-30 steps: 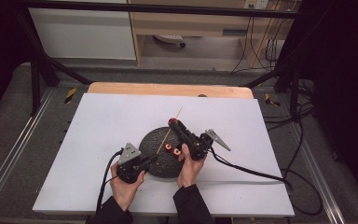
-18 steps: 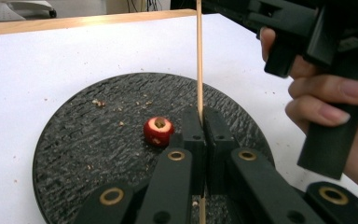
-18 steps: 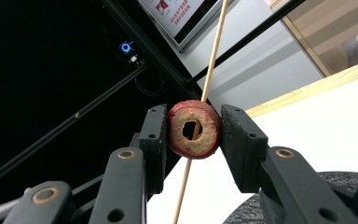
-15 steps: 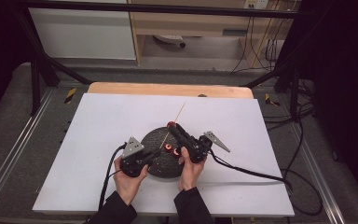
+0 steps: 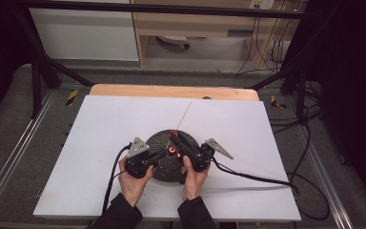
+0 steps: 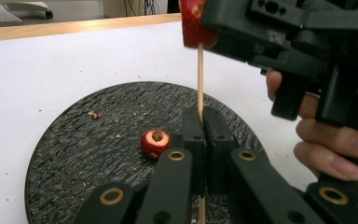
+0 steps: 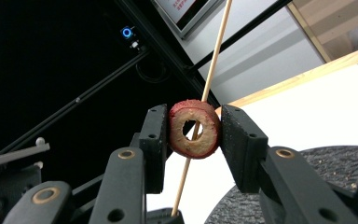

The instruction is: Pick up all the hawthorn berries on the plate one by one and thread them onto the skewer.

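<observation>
My left claw (image 6: 200, 123) pinches one skewer (image 6: 199, 77); my right claw (image 7: 195, 128) clamps one fruit ring (image 7: 195, 128); one whole fruit (image 6: 155, 142) lies on the plate (image 6: 74, 154).

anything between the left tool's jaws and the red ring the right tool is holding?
Just bare skewer. In the left gripper view it rises from the left tool straight up into the red ring; the loose red piece sits off to the side on the black plate.

White tabletop (image 5: 100, 143), wooden edge (image 5: 171, 91), grey floor (image 5: 9, 124), black frame (image 5: 43, 71)
</observation>
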Motion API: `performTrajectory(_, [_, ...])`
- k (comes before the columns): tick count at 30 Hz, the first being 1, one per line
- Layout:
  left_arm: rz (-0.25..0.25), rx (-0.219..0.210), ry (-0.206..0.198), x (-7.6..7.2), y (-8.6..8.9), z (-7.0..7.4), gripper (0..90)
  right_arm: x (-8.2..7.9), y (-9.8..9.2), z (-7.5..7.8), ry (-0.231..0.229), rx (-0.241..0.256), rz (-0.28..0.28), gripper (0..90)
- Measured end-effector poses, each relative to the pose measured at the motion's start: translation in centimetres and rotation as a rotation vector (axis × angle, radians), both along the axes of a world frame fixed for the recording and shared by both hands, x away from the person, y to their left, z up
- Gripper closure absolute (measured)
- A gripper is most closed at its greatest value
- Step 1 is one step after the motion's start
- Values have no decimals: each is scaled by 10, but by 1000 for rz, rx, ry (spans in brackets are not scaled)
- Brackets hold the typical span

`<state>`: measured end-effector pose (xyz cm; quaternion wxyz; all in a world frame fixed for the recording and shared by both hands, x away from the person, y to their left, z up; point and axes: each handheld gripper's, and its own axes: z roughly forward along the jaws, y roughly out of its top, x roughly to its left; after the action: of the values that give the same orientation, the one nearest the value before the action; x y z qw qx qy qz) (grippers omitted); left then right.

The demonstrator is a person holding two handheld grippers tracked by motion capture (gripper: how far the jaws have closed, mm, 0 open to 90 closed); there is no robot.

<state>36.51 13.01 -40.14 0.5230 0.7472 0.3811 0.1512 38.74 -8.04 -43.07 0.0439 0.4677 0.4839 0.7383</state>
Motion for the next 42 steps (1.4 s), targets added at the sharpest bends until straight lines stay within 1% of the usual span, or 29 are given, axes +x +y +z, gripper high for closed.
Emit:
performTrajectory(7, [-3, 4, 1, 2, -2, 2, 885, -4, 1, -3, 5, -15, 17, 629])
performTrajectory(15, [-9, 8, -1, 2, -1, 1, 886, -6, 1, -3, 16, -43, 27, 621])
performTrajectory(17, [-9, 14, 0, 1, 1, 0, 885, -6, 1, -2, 14, -52, 25, 590])
performTrajectory(19, [-9, 23, 2, 0, 5, -2, 885, -6, -2, 1, 9, -79, 20, 553])
performTrajectory(22, [-2, 20, 12, 0, 14, -4, 885, -5, -8, 6, 6, -114, 30, 477])
performTrajectory(24, [-1, 29, 12, -1, 19, -5, 885, -4, -14, 10, 13, -153, 50, 407])
performTrajectory(25, [0, 38, 14, -2, 22, -6, 885, -3, -16, 11, 18, -182, 64, 370])
performTrajectory(27, [3, 43, 21, -3, 27, -7, 885, -1, -21, 12, 22, -263, 100, 294])
performTrajectory(29, [5, 53, 24, -5, 32, -8, 885, 1, -26, 12, 42, -330, 131, 212])
performTrajectory(31, [6, 61, 31, -6, 36, -9, 885, 3, -33, 10, 55, -399, 149, 140])
performTrajectory(32, [3, 63, 36, -6, 39, -9, 885, 3, -35, 10, 68, -434, 160, 119])
performTrajectory(35, [-3, 77, 35, -8, 46, -9, 885, 4, -43, 9, 80, -519, 176, 92])
performTrajectory(37, [-11, 76, 36, -11, 51, -10, 885, 4, -47, 10, 95, -563, 202, 73])
performTrajectory(39, [-13, 92, 35, -13, 56, -10, 885, 5, -49, 10, 107, -615, 233, 62])
performTrajectory(42, [-20, 109, 35, -18, 64, -12, 885, 6, -52, 12, 130, -675, 258, 57])
